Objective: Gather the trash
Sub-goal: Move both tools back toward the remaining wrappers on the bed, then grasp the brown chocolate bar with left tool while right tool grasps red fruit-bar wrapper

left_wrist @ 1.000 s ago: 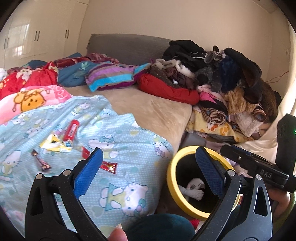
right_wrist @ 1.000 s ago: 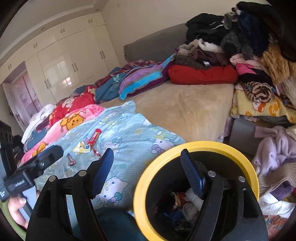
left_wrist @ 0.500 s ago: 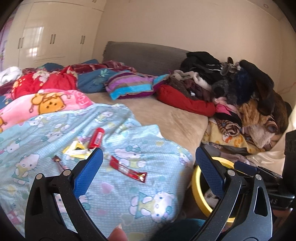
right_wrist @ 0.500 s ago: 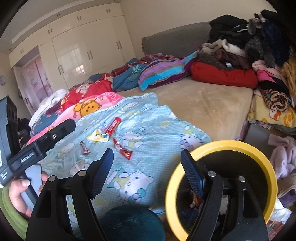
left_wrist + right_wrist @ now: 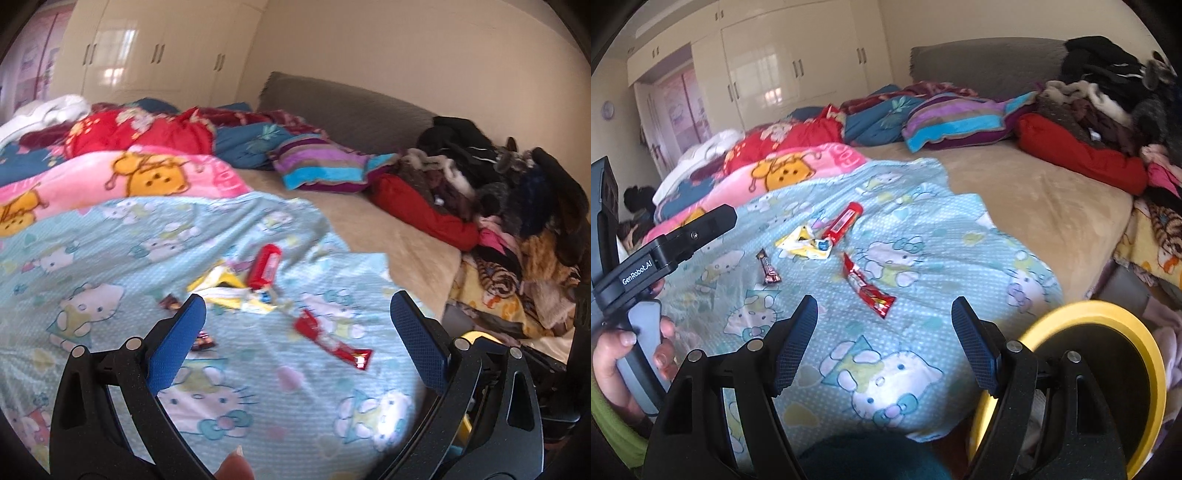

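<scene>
Several wrappers lie on the light blue cartoon blanket [image 5: 923, 229]. A long red wrapper [image 5: 866, 287] [image 5: 332, 341] is nearest. Beyond it lie a crumpled yellow-and-white wrapper [image 5: 803, 244] [image 5: 231, 290], a red tube-shaped packet [image 5: 844, 220] [image 5: 264, 266] and a small dark candy wrapper [image 5: 768, 271] [image 5: 201, 341]. My right gripper [image 5: 884, 332] is open and empty, just short of the long red wrapper. My left gripper [image 5: 297, 332] is also open and empty, with the long red wrapper between its fingers in the view but beyond them. A yellow-rimmed black bin [image 5: 1108, 369] [image 5: 476, 338] stands at the bed's edge, right of both grippers.
Pink, red and blue blankets [image 5: 783, 162] are bunched at the left of the bed. A striped pillow [image 5: 960, 122] and a tall heap of clothes [image 5: 517, 206] fill the far right. A hand holds the left gripper's body [image 5: 661, 254] at the right wrist view's left edge. White wardrobes [image 5: 783, 66] line the back wall.
Both grippers have swung left, away from the bin and over the blue blanket. The bin slid to the right edge of both views and the wrappers came nearer. Both jaws stayed open.
</scene>
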`<state>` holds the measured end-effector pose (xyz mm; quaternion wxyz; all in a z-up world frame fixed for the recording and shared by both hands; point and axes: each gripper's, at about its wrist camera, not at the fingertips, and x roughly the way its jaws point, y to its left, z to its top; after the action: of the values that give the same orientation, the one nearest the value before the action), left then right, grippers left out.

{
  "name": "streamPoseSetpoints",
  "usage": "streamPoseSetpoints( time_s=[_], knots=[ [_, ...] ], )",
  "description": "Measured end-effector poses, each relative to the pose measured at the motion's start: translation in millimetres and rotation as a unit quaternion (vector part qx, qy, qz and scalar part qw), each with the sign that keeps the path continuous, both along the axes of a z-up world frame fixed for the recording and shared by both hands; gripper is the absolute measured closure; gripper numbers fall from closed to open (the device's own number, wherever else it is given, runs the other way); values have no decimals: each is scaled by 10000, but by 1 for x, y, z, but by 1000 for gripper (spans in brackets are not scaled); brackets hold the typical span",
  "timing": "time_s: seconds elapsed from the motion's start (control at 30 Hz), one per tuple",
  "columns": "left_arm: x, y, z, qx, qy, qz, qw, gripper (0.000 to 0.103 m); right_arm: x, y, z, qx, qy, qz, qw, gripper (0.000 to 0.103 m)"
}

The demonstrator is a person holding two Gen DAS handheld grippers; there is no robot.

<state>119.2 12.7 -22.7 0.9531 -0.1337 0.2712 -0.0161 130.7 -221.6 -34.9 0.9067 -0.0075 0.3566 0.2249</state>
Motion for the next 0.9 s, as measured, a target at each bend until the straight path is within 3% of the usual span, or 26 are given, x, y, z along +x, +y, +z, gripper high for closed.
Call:
streamPoseSetpoints(
  time_s=[0.27, 0.5, 0.63, 0.77, 0.8, 0.83, 0.87, 0.9],
  knots=[
    [10, 37, -26, -103, 398, 424, 9983, 11, 37, 43, -22, -442, 238, 361, 9981, 31],
    [23, 57, -50, -339, 752, 627, 9946, 11, 75, 69, -52, -725, 747, 563, 9930, 33],
    [32, 62, -63, -448, 899, 682, 9926, 19, 89, 79, -68, -852, 936, 658, 9898, 34],
    [45, 65, -77, -497, 1079, 703, 9904, 33, 102, 85, -85, -870, 1161, 615, 9875, 45],
    [48, 67, -80, -520, 1120, 721, 9897, 34, 105, 88, -90, -887, 1254, 625, 9862, 51],
    [51, 69, -83, -542, 1158, 748, 9890, 36, 107, 90, -96, -914, 1370, 674, 9840, 68],
    [54, 72, -86, -599, 1207, 786, 9878, 37, 108, 93, -99, -972, 1460, 723, 9818, 78],
    [56, 75, -89, -679, 1250, 814, 9865, 38, 107, 97, -102, -1087, 1464, 766, 9802, 78]
  ],
)
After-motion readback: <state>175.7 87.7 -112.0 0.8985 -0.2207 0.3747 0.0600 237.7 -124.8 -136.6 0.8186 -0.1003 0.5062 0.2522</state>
